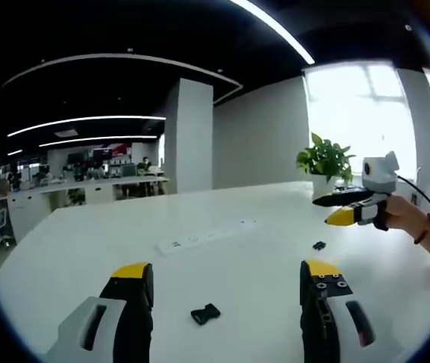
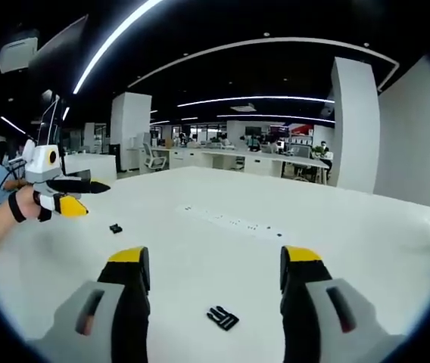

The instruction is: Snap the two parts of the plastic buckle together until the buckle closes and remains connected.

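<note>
Two black plastic buckle parts lie apart on the white table. One part rests just ahead of my open left gripper, between its yellow-tipped jaws; from the right gripper view that part is small and far left. The other part, with prongs, lies between the jaws of my open right gripper; it is a small speck in the left gripper view. Neither gripper holds anything. A hand holds the right gripper above the table at the right, and the left gripper hovers at the left.
A white power strip lies across the table beyond the parts, also a long strip in the right gripper view. A potted plant stands at the table's far right edge. Office desks and people are in the background.
</note>
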The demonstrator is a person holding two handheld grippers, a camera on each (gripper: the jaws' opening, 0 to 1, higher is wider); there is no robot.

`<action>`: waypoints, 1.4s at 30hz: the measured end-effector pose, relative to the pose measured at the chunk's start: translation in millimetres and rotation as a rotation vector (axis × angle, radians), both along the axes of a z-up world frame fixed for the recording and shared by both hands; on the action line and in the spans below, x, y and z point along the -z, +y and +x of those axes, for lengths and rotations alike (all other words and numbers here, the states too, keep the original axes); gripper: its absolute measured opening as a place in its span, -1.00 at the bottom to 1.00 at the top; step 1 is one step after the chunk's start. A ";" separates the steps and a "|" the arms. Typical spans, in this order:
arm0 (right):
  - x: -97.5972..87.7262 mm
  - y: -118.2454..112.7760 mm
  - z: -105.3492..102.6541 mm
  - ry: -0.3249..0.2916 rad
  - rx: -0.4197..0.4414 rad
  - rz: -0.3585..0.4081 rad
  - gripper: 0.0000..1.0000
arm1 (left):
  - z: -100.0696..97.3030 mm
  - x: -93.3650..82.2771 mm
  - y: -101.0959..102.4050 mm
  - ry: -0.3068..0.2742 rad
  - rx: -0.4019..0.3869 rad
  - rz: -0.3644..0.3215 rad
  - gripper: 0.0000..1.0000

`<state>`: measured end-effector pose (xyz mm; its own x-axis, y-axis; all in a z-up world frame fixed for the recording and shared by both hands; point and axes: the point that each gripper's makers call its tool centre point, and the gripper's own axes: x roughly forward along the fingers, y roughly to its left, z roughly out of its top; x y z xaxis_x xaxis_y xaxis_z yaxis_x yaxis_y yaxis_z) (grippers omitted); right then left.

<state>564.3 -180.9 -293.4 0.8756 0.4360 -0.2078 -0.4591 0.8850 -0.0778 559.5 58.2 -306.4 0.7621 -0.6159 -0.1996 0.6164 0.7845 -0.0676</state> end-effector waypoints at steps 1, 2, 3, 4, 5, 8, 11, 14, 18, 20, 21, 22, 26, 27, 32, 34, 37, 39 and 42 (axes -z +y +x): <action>1.2 -0.3 -0.3 0.001 0.000 0.000 0.35 | 0.2 0.0 0.4 -0.001 0.000 0.001 0.60; 2.2 0.0 -0.8 0.004 -0.003 -0.002 0.33 | 0.6 0.1 0.9 0.001 -0.001 -0.002 0.60; 2.8 -0.2 -0.9 0.006 -0.003 -0.003 0.33 | 0.7 0.2 1.1 0.004 -0.001 -0.007 0.60; 3.6 -1.5 -0.8 0.012 0.005 -0.001 0.34 | 0.8 0.1 1.3 0.004 -0.001 -0.009 0.60; 4.0 -1.8 -0.7 0.013 0.004 -0.006 0.34 | 0.9 0.1 1.3 0.003 -0.001 -0.010 0.60; 4.5 -1.7 -1.0 0.014 0.003 -0.007 0.34 | 1.0 0.6 1.3 0.002 -0.002 -0.006 0.60; 5.6 -0.5 -1.5 0.014 -0.005 -0.009 0.33 | 1.0 0.6 0.3 0.001 0.000 -0.009 0.60; 7.1 -0.2 -1.7 0.016 -0.006 -0.009 0.33 | 1.6 1.6 -1.1 0.003 0.000 -0.013 0.59; 8.3 1.2 -2.8 0.017 -0.015 -0.002 0.34 | 0.9 3.0 -2.5 -0.002 0.005 0.004 0.59; 10.4 2.3 -2.7 0.024 -0.023 -0.007 0.35 | 0.4 3.0 -3.0 0.000 0.008 -0.002 0.59; 12.3 2.9 -2.4 0.030 -0.027 -0.013 0.35 | 0.4 3.5 -3.0 0.002 0.010 -0.003 0.59; 13.5 2.9 -2.3 0.033 -0.027 -0.014 0.34 | 0.7 4.6 -2.6 0.005 0.009 -0.002 0.59; 15.4 2.3 -1.9 0.035 -0.030 -0.015 0.33 | 2.1 9.9 -1.9 0.008 0.010 0.010 0.54; 15.5 1.6 -1.4 0.036 -0.028 -0.016 0.33 | 2.6 10.8 -1.9 0.010 0.009 0.008 0.54; 16.2 0.1 -1.0 0.038 -0.028 -0.012 0.33 | 4.2 16.9 -0.7 0.019 0.005 0.019 0.54; 16.2 0.0 -1.1 0.036 -0.028 -0.015 0.32 | 4.9 19.3 0.8 0.023 0.003 0.023 0.54; 16.1 1.9 -2.3 0.035 -0.037 -0.013 0.29 | 5.4 21.6 2.7 0.040 -0.005 0.009 0.53; 16.4 2.8 -2.7 0.035 -0.044 -0.013 0.28 | 5.6 21.2 3.3 0.036 -0.008 -0.001 0.51; 17.4 2.7 -3.3 0.037 -0.044 -0.013 0.26 | 5.1 22.3 4.0 0.037 -0.008 0.003 0.49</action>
